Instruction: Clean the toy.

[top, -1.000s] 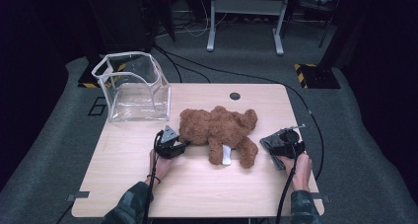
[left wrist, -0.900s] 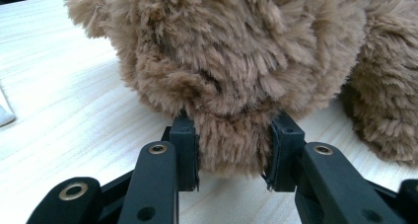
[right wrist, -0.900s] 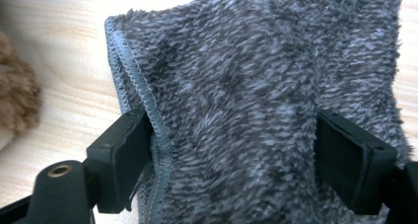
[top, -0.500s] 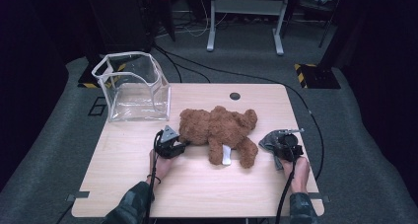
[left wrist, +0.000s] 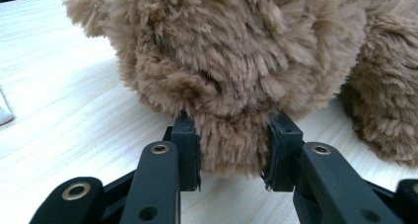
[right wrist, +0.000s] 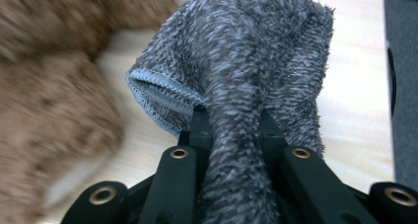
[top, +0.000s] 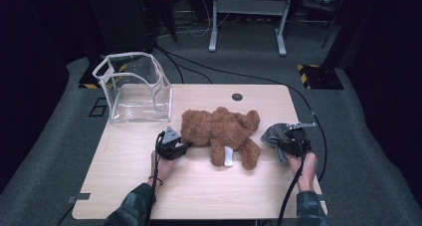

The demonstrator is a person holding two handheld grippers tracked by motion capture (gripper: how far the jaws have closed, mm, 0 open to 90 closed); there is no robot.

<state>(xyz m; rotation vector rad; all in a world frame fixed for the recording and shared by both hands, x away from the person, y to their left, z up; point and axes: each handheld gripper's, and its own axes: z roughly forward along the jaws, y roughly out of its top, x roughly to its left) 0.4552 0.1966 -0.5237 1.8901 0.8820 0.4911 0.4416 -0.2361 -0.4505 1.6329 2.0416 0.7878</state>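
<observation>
Nearest, the person's forearms enter from the bottom edge, cut off at the sleeves. The left tongs (left wrist: 229,157) are clamped on a tuft of the shaggy brown plush teddy bear (top: 221,131), which lies flat at the middle of the pale wooden table (top: 199,196); which part of the bear they pinch is hard to make out under the fur. The right tongs (right wrist: 231,130) have just been closing and now grip a fold of the mottled grey terry cloth (top: 273,135), held just beside the bear's leg at the table's right side; the bear is blurred in the right gripper view. Farther back on the left stands a clear plastic bin with white rim (top: 134,89).
</observation>
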